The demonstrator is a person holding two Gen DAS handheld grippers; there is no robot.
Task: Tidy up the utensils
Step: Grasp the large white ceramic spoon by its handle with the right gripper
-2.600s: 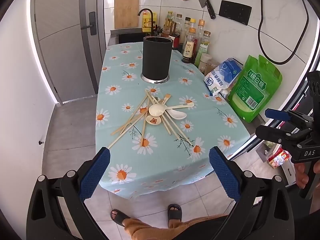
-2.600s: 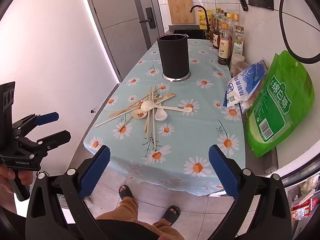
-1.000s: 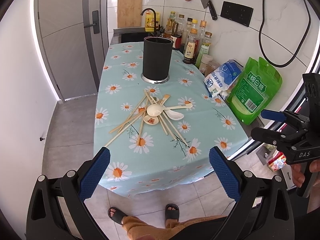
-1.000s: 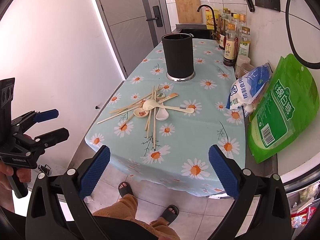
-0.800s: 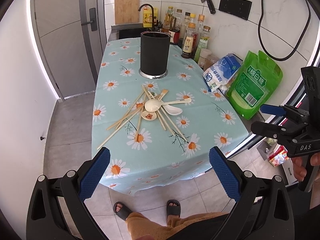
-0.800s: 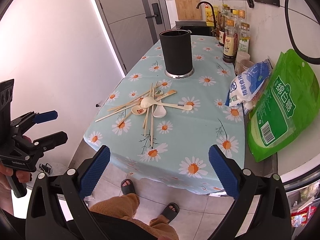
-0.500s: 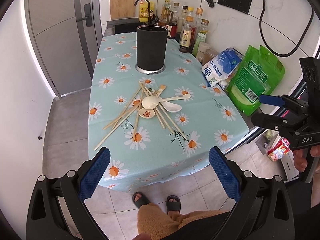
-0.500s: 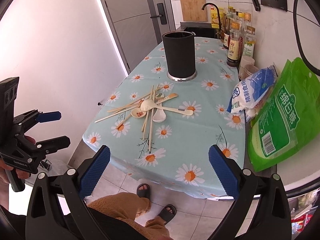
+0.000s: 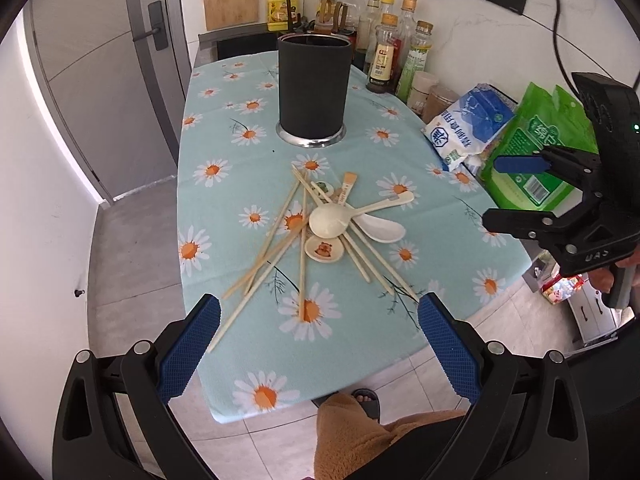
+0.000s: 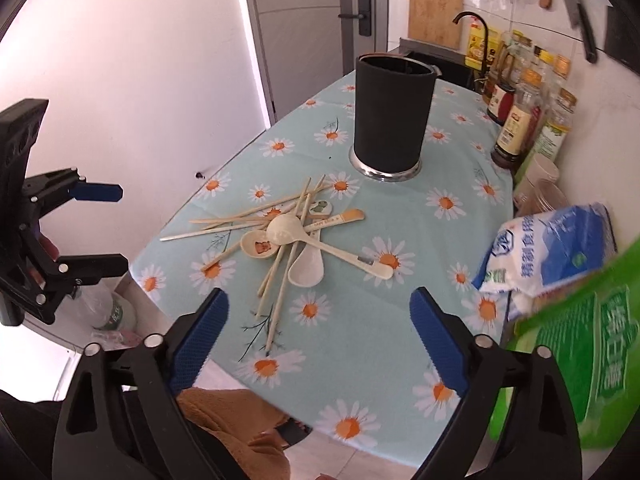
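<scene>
A pile of wooden chopsticks and cream and white spoons lies in the middle of the daisy tablecloth. A black cylindrical utensil holder stands upright behind the pile. My left gripper is open and empty above the table's near edge. My right gripper is open and empty above the pile's near right side; it also shows in the left wrist view at the table's right. The pile and holder show in the right wrist view, where the left gripper hangs at the left, off the table.
Sauce bottles line the back right wall. A white and blue bag and a green bag lie at the table's right edge. A sink and tap sit behind the table. The person's legs are below the near edge.
Both grippers have moved forward and down toward the table, so the pile looks larger. The right gripper has swung toward the pile. Both stay open.
</scene>
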